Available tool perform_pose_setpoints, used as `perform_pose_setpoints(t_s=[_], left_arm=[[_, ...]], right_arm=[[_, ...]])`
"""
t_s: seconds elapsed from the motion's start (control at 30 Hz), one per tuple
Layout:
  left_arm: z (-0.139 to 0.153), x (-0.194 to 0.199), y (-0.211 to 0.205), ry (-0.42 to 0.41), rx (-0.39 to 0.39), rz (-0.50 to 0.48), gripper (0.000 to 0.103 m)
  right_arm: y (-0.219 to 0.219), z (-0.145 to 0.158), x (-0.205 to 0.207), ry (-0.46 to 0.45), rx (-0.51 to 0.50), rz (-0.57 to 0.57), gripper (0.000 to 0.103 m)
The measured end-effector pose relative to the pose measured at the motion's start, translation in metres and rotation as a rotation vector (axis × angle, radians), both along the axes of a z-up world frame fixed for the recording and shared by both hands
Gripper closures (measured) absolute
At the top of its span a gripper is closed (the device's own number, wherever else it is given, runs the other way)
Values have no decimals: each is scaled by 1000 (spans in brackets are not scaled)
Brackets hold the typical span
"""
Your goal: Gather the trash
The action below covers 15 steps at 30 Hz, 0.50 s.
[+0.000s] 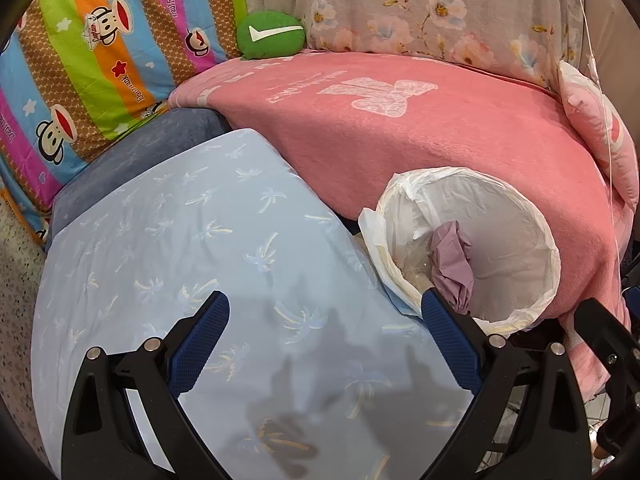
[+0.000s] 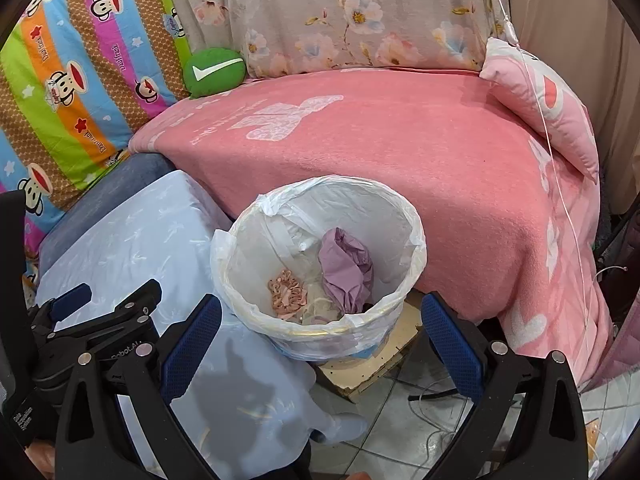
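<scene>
A round bin (image 2: 320, 332) lined with a white plastic bag stands on the floor between a light blue covered seat and a pink bed; it also shows in the left wrist view (image 1: 516, 256). Inside lie a crumpled lilac wrapper (image 2: 346, 268), also seen in the left wrist view (image 1: 452, 256), a pink scrunchie (image 2: 286, 290) and clear plastic. My left gripper (image 1: 324, 320) is open and empty above the blue seat, left of the bin. My right gripper (image 2: 320, 324) is open and empty over the bin's near rim. The left gripper shows at the left of the right wrist view (image 2: 108, 300).
A pink blanket (image 2: 400, 160) covers the bed behind the bin. A light blue palm-print cover (image 1: 180, 260) lies on the seat. A green cushion (image 1: 270, 36), striped monkey pillow (image 1: 80, 60), floral pillow (image 2: 340, 12) and pink pillow (image 2: 548, 96) line the back. Cardboard (image 2: 384, 360) and cables lie on the tiled floor.
</scene>
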<state>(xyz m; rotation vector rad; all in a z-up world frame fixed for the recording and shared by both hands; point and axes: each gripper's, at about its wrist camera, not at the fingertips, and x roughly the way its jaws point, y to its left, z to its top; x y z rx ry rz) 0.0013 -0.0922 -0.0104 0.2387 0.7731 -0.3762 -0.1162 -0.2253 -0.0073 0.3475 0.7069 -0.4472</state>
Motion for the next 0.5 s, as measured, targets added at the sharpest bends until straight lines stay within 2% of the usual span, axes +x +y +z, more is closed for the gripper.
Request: perform_pose_setpoints(t_s=[0.5], left_arm=[[-2, -1, -10, 3, 5, -24, 10]], right_arm=[[-5, -4, 1, 19, -5, 7, 6]])
